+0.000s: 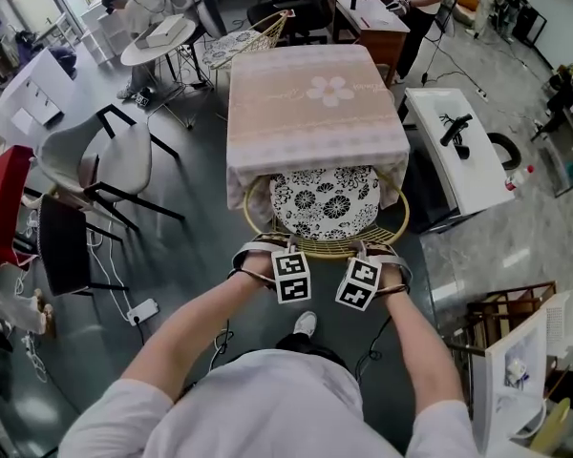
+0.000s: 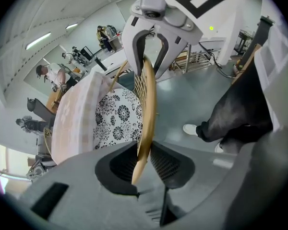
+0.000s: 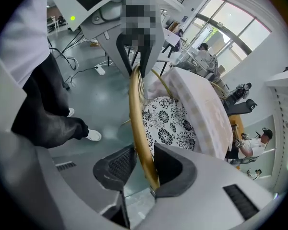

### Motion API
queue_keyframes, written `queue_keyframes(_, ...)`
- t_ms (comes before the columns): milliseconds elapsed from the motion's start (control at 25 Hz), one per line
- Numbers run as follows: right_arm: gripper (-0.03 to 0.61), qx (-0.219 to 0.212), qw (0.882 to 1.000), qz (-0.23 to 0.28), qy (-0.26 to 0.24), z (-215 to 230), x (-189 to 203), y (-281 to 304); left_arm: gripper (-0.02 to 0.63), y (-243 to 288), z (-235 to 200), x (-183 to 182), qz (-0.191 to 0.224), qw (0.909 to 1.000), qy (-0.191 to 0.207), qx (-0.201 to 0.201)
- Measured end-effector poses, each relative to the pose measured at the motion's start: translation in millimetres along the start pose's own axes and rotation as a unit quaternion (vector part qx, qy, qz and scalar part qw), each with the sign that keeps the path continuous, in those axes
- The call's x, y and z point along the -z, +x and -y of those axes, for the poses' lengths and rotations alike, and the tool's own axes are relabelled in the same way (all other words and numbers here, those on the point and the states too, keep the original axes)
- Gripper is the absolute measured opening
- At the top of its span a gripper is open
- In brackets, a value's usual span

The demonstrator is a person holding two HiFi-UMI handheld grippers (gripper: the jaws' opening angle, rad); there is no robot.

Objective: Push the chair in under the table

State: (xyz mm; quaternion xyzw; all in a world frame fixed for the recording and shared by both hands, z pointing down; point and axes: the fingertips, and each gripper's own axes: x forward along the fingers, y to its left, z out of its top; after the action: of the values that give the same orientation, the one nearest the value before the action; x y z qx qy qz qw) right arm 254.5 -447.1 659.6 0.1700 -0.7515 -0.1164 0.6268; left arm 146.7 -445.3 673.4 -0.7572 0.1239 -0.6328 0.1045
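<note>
A gold wire chair (image 1: 327,241) with a black-and-white flowered cushion (image 1: 325,201) stands partly under the table (image 1: 310,113), which has a pink cloth with a flower print. The cushion's far part is hidden beneath the cloth's front hem. My left gripper (image 1: 260,258) is shut on the chair's curved back rim (image 2: 146,104) at its left end. My right gripper (image 1: 388,261) is shut on the same rim (image 3: 137,114) at its right end. In each gripper view the gold rim runs between the dark pads (image 2: 120,162) (image 3: 116,164), and the other gripper (image 2: 158,13) (image 3: 134,23) shows further along it.
A grey chair (image 1: 100,165) and a dark chair (image 1: 62,246) stand to the left, with a power strip (image 1: 141,310) and cables on the floor. A white bench (image 1: 458,151) is close to the table's right side. A wooden rack (image 1: 501,313) is at the lower right. People work behind.
</note>
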Motion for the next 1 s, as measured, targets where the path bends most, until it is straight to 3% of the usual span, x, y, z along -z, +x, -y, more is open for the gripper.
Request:
queue_keyframes(200, 0.104, -0.006, 1.0, 0.002, -0.001, -1.1, -0.4, 3.1, 0.086, 0.3, 1.8, 0.1, 0.007, 1.0, -0.007, 0.001)
queue_keyframes(360, 0.164, -0.002, 1.0, -0.006, 0.009, 2.5, -3.2, 2.5, 0.099, -1.1, 2.9, 3.6, 0.021, 0.9987, -0.046, 0.007)
queue_keyframes(520, 0.164, 0.02, 0.999, 0.009, 0.024, -0.9, -9.8, -5.0, 0.121, -8.0, 6.1, 3.3, 0.045, 0.996, -0.077, -0.002)
queue_keyframes(800, 0.163, 0.038, 0.992, 0.053, 0.109, -6.9, -38.7, -34.9, 0.123, -40.3, 8.5, -2.4, 0.106, 0.9849, -0.136, -0.017)
queue_keyframes(1000, 0.122, 0.05, 0.975, 0.072, 0.204, -14.4, -57.1, -48.8, 0.123, -70.7, 13.4, -1.7, 0.149, 0.9732, -0.173, -0.025)
